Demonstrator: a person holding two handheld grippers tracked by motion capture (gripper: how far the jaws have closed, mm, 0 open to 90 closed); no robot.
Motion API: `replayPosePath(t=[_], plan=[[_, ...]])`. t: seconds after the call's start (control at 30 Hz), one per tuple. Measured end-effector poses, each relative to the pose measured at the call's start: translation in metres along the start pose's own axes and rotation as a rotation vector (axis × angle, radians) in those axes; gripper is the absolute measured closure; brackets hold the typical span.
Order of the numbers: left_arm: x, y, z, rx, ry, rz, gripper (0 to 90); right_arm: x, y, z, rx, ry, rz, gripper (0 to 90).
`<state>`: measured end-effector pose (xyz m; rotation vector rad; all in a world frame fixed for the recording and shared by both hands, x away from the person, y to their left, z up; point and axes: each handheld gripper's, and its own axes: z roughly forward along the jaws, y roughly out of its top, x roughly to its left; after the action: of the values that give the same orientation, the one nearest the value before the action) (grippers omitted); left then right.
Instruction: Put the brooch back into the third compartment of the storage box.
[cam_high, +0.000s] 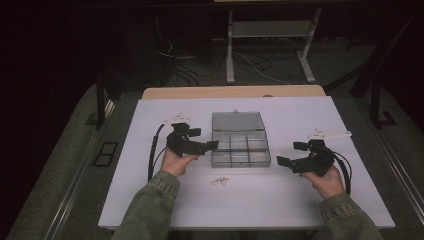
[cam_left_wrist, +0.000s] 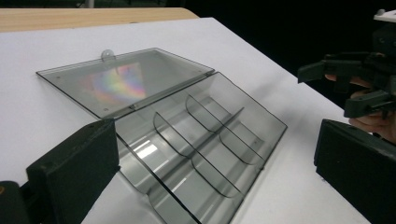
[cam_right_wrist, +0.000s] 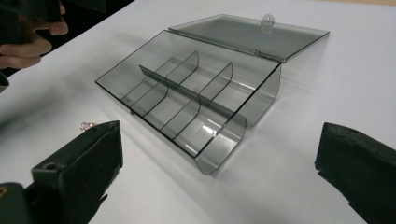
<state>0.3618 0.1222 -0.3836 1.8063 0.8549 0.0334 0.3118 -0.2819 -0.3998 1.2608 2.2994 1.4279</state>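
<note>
2 sleeved forearms reach in over a white table (cam_high: 280, 200), the largest thing in the high view. At its middle sits a clear grey plastic box (cam_high: 240, 147) with its lid (cam_high: 237, 121) folded flat back behind it; thin dividers split the tray into 6 compartments, all bare as far as the gripper views show. Left gripper (cam_high: 202, 145) hovers just beside the box's left edge, jaws spread wide and holding nothing. Right gripper (cam_high: 292, 154) hangs near the box's right side, clear of it, jaws likewise wide apart and unloaded. Near the front of the box lies 1 small pale trinket (cam_high: 220, 181), too small to identify.
</note>
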Motion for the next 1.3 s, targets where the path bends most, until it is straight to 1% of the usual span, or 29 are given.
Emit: replayPosePath(t=[0.1,0.2,0.23,0.27,0.3,0.43,0.6,0.63,0.67,0.73,0.83,0.87,0.93,0.97,1.0,1.1,1.17,1.23,1.27,1.3], plan=[[-0.003,-0.003,-0.002,0.005,-0.009,0.012,0.0,0.001,-0.004,-0.003,0.003,0.0,0.002,0.5],[-0.006,-0.006,-0.004,0.008,-0.017,0.016,0.0,0.002,-0.007,-0.004,0.004,0.0,0.005,0.5],[-0.006,-0.006,-0.004,0.008,-0.017,0.016,0.0,0.002,-0.008,-0.005,0.006,-0.002,-0.002,0.5],[-0.008,-0.008,-0.004,0.006,-0.02,0.011,0.0,0.002,-0.008,-0.006,0.008,-0.002,0.002,0.5],[-0.01,-0.01,-0.005,0.011,-0.026,0.018,0.0,0.002,-0.009,-0.006,0.008,-0.003,0.004,0.5],[-0.014,-0.016,-0.008,0.015,-0.039,0.021,0.0,0.002,-0.013,-0.009,0.006,-0.008,0.007,0.5],[-0.018,-0.021,-0.009,0.037,-0.049,0.031,0.0,0.002,-0.016,-0.013,0.007,-0.008,0.004,0.5],[-0.019,-0.022,-0.008,0.043,-0.049,0.033,0.0,0.002,-0.017,-0.014,0.007,-0.008,0.004,0.5],[-0.02,-0.024,-0.008,0.058,-0.058,0.042,0.0,0.003,-0.017,-0.014,0.006,-0.007,0.004,0.5],[-0.023,-0.027,-0.008,0.068,-0.07,0.045,0.0,0.003,-0.019,-0.016,0.006,-0.006,0.003,0.5],[-0.026,-0.03,-0.008,0.097,-0.077,0.068,0.0,0.004,-0.02,-0.018,0.002,-0.003,0.006,0.5],[-0.026,-0.03,-0.008,0.097,-0.077,0.068,0.0,0.005,-0.021,-0.018,0.004,-0.002,0.005,0.5],[-0.03,-0.034,-0.008,0.122,-0.084,0.084,0.0,0.005,-0.022,-0.019,0.004,0.0,0.003,0.5],[-0.03,-0.035,-0.008,0.134,-0.088,0.09,0.0,0.005,-0.023,-0.019,0.005,0.0,0.005,0.5],[-0.03,-0.035,-0.008,0.134,-0.088,0.09,0.0,0.005,-0.024,-0.019,0.007,0.0,0.001,0.5],[-0.031,-0.041,-0.008,0.177,-0.103,0.101,0.0,0.005,-0.025,-0.019,0.011,-0.002,0.006,0.5],[-0.031,-0.048,-0.009,0.206,-0.101,0.112,1.2,0.004,-0.026,-0.018,0.014,-0.003,0.006,0.5],[-0.032,-0.052,-0.009,0.222,-0.101,0.118,2.6,0.003,-0.026,-0.017,0.017,-0.004,0.006,0.5],[-0.032,-0.052,-0.009,0.222,-0.101,0.118,3.3,0.003,-0.026,-0.017,0.017,-0.004,0.006,0.5],[-0.031,-0.055,-0.009,0.236,-0.101,0.123,4.2,0.003,-0.027,-0.017,0.021,-0.006,0.008,0.5]])
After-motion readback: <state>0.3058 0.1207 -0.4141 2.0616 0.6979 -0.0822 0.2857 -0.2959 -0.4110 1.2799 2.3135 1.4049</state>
